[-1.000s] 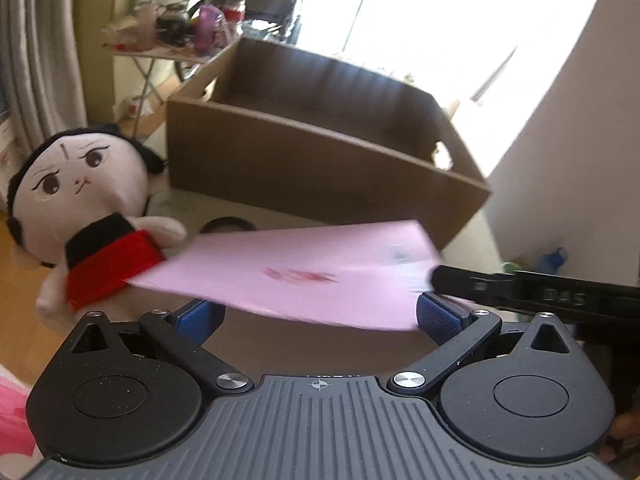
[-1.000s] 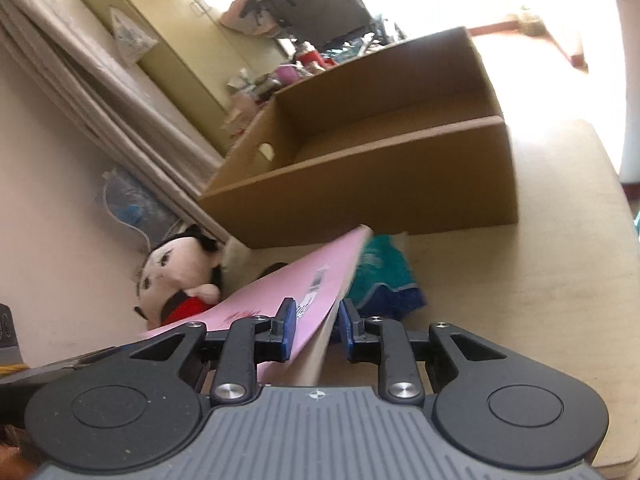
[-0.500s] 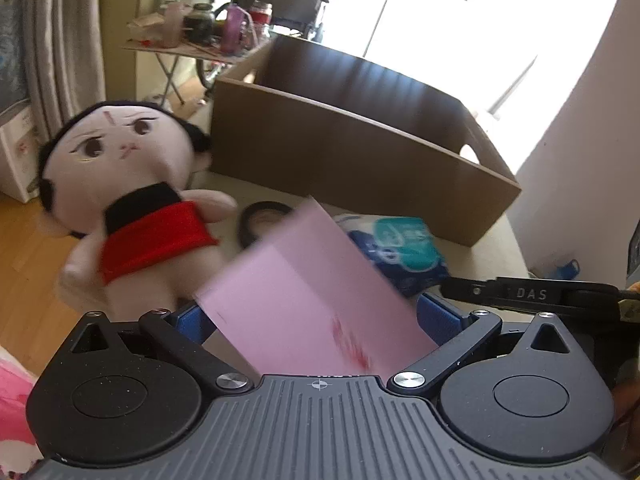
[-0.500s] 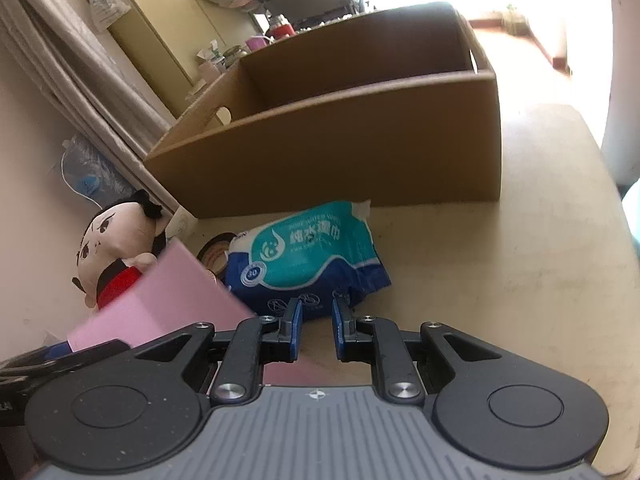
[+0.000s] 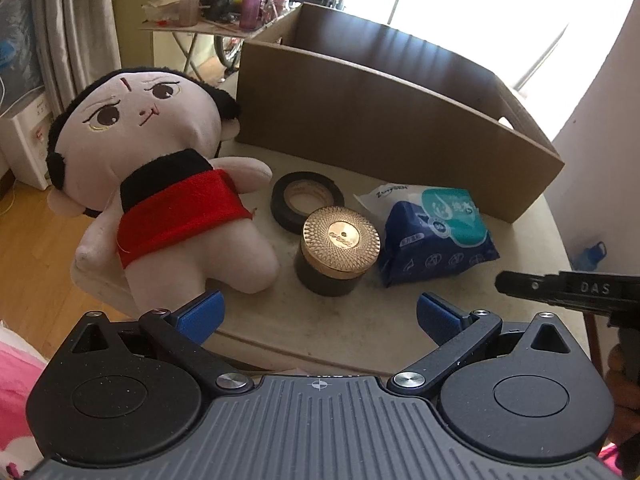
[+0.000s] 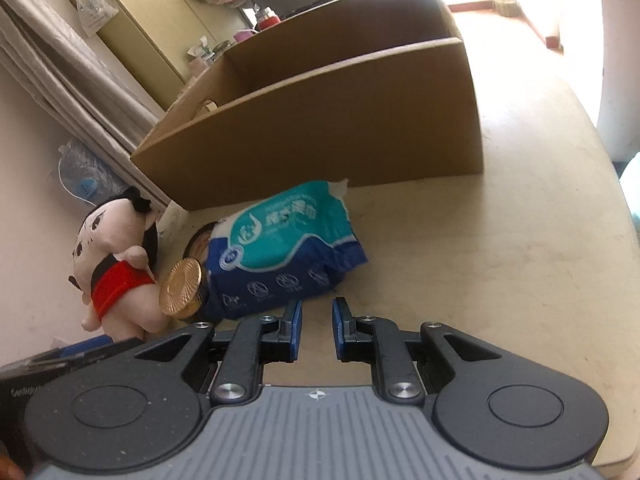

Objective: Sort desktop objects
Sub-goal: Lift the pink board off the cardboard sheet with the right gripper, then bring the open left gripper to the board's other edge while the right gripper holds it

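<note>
Looking along our left gripper [image 5: 318, 314], we see its blue-padded fingers [image 5: 200, 312] spread wide with nothing between them, hovering at the near edge of the table [image 5: 360, 344] and touching none of the objects. Our right gripper [image 6: 316, 320] shows a narrow gap between its blue pads [image 6: 294, 318]; it holds nothing, and the tips sit just short of the table top beside the near corner of the tissue pack [image 6: 284, 248], though we cannot tell whether the left pad brushes the wrapper. Just beyond the left gripper stands a dark round jar with a gold lid [image 5: 340, 254], upright, with the plush doll [image 5: 160, 184] lying close on its left side and the blue and teal tissue pack [image 5: 434, 232] close on its right. Behind the jar, a roll of black tape [image 5: 307, 200] lies flat, its rim partly hidden by the gold lid. The doll, in a red and black top, lies on its back at the left edge of the table with its head pointing away from us. Farther back, an open cardboard box [image 5: 392, 120] stands across the table, its long brown wall facing us and a hand cutout visible at its right end. From the right wrist view the same box [image 6: 320, 136] rises right behind the tissue pack. In the distance stands a cluttered folding side table [image 5: 216, 28].
</note>
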A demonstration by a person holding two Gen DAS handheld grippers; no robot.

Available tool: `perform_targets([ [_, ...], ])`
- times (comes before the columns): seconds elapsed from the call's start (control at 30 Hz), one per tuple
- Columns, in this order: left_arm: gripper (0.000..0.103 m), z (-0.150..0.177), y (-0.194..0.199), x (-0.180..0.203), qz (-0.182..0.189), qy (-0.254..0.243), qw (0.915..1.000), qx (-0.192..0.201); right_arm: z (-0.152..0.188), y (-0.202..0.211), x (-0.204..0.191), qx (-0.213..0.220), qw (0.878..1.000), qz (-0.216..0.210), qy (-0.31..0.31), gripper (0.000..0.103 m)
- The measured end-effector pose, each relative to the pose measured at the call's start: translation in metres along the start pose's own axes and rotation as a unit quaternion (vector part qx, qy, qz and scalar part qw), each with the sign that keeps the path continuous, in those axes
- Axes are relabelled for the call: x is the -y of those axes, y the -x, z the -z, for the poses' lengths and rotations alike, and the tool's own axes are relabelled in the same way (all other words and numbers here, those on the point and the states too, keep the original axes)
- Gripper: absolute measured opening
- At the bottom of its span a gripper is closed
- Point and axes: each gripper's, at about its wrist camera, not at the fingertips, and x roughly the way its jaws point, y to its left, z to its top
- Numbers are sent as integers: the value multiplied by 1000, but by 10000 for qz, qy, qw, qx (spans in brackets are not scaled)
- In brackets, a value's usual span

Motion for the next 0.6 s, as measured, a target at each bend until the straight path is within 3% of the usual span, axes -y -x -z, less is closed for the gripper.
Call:
perform_targets([
  [0.27, 103, 5, -5, -5, -46, 45, 9999, -130, 9, 7, 0, -37, 10000, -86, 35, 18],
  [0.47, 102, 11, 5, -16, -150, 40, 9997, -170, 18, 15, -20, -117, 9964, -383, 743, 18],
  [0.6, 101, 20, 22, -24, -209, -290, 9990, -257, 25, 21, -35, -179, 9905, -691, 1178, 19],
])
